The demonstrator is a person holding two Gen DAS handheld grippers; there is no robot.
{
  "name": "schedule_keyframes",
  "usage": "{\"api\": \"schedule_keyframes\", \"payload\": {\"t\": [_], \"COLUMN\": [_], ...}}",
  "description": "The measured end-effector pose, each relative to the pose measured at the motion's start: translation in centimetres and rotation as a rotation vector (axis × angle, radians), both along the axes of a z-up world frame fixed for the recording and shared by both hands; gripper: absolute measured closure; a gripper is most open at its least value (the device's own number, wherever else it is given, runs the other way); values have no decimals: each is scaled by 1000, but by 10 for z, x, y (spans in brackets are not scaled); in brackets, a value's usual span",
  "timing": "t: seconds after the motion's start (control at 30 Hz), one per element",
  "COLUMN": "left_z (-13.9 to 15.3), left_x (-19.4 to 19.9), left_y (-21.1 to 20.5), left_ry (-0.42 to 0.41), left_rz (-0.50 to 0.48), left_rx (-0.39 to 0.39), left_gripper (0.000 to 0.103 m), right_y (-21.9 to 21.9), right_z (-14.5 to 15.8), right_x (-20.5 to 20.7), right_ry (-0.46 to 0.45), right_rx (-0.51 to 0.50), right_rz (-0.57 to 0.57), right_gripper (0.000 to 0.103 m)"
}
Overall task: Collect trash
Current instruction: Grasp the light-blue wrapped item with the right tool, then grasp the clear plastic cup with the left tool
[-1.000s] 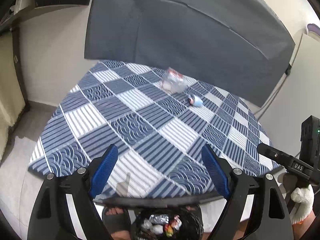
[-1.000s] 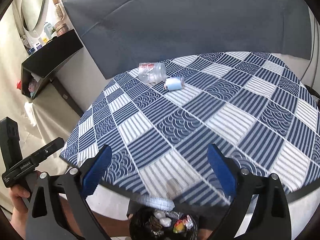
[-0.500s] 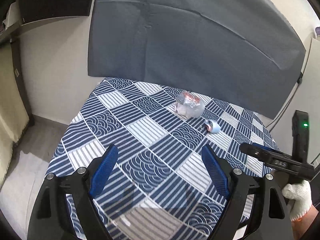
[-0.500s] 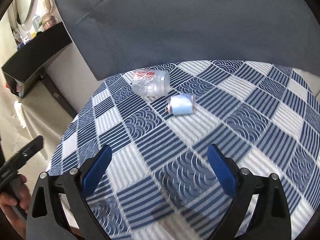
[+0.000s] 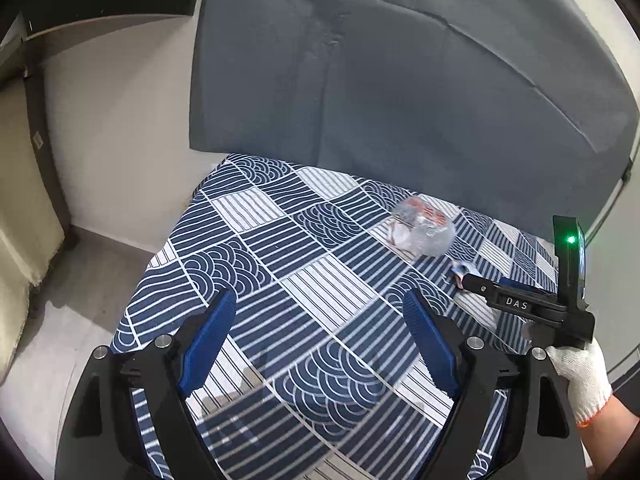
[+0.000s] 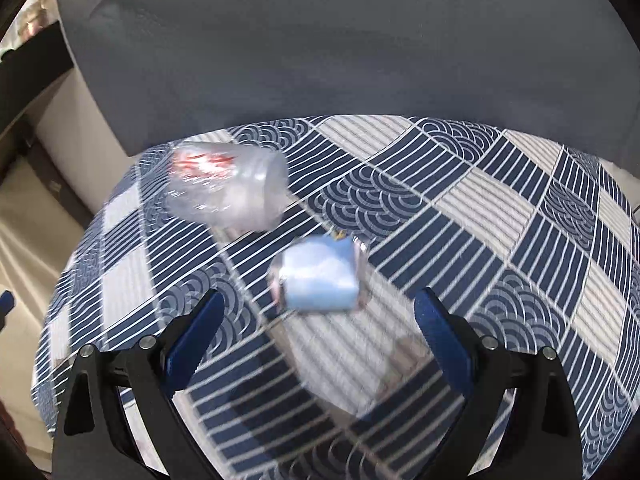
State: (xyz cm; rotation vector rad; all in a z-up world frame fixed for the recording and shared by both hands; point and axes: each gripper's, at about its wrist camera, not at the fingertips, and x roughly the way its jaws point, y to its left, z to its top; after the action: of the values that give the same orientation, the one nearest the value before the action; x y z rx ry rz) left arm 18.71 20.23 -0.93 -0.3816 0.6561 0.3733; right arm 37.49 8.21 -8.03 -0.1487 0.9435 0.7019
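You see a crumpled clear plastic cup with red print (image 6: 226,186) lying on its side on the blue-and-white patterned tablecloth (image 6: 460,216), with a small light-blue wrapper (image 6: 318,276) just beside it.

Home bedroom, patterned bedsheet (image 5: 280,248), padded headboard (image 5: 400,92)

The near half of the patterned tablecloth (image 6: 500,208) lies bare; toward its far edge, a crumpled plastic cup (image 6: 228,188) and small blue packet (image 6: 320,280) (close together) obstruct.
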Motion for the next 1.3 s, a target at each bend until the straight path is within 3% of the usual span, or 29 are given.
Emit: {"api": "schedule_keyframes", "payload": {"t": [0.1,0.27,0.67,0.97,1.1,1.3], "left_z": [-4,-7,-8,-12,-12,-21], "left_x": [6,14,45,99,121,160], "left_y": [7,12,1,-28,-41,-62], "left_ry": [11,24,34,61,60,94], "left_rz": [9,11,-20,-99,-120,-174], "left_rx": [-2,1,10,32,51,107], "left_gripper": [20,20,20,20,9,9], "right_y": [7,12,-14,-52,-67,-83], "right_z": [-5,-11,15,34,39,48], "right_x": [8,11,7,-2,-7,-10], "right_ry": [-4,-30,-29,-16,-13,-25], "right_rx": [-27,-73,14,77,88,105], "right_rz": [9,18,7,5,10,4], "right_gripper": [17,55,55,55,55,55]}}
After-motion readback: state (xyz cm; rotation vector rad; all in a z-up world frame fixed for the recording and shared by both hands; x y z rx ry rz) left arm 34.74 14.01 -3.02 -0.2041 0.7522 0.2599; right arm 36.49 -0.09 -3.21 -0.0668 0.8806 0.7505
